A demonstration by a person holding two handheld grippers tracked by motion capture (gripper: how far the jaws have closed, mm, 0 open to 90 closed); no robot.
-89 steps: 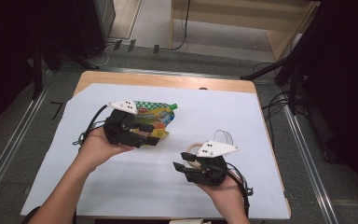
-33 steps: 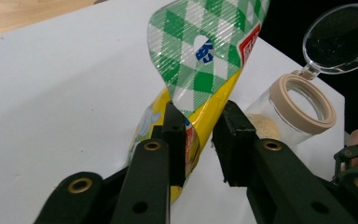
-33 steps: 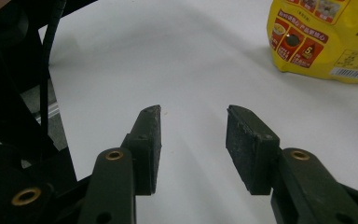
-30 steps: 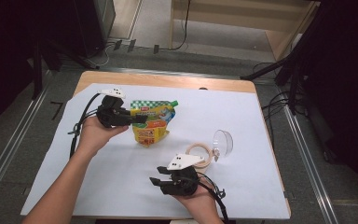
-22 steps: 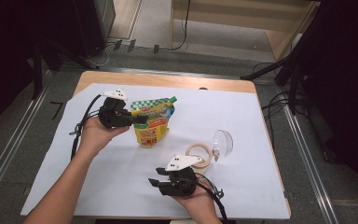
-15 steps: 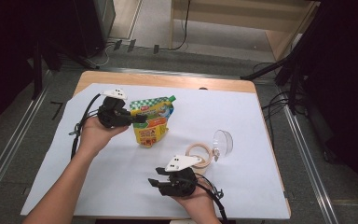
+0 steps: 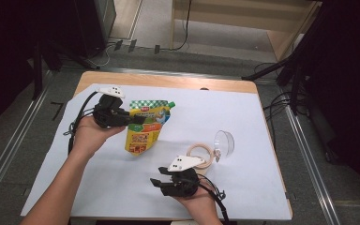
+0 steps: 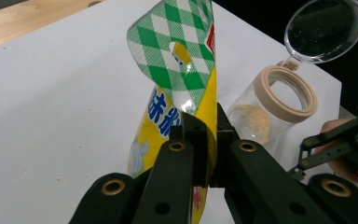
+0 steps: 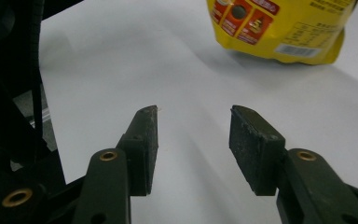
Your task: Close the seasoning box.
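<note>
A yellow pouch (image 7: 145, 126) with a green checked top stands tilted near the middle of the white sheet. My left gripper (image 7: 133, 119) is shut on its side edge; in the left gripper view both jaws pinch the pouch (image 8: 186, 107). A clear glass jar (image 7: 201, 154) lies on its side with its hinged lid (image 7: 224, 142) swung open, and some pale powder sits inside the jar (image 8: 261, 116). My right gripper (image 7: 157, 182) hovers open near the front edge, left of the jar, with nothing between its pads (image 9: 147, 140). The pouch's bottom (image 9: 279, 28) shows ahead of it.
A white sheet (image 7: 262, 122) covers most of the wooden table (image 7: 168, 80). Cables trail from both grippers. Floor cables and dark stands surround the table at the back and right.
My left gripper has turned the pouch more upright at the left. The right gripper has come down toward the front edge, away from the jar, and then stayed nearly still.
</note>
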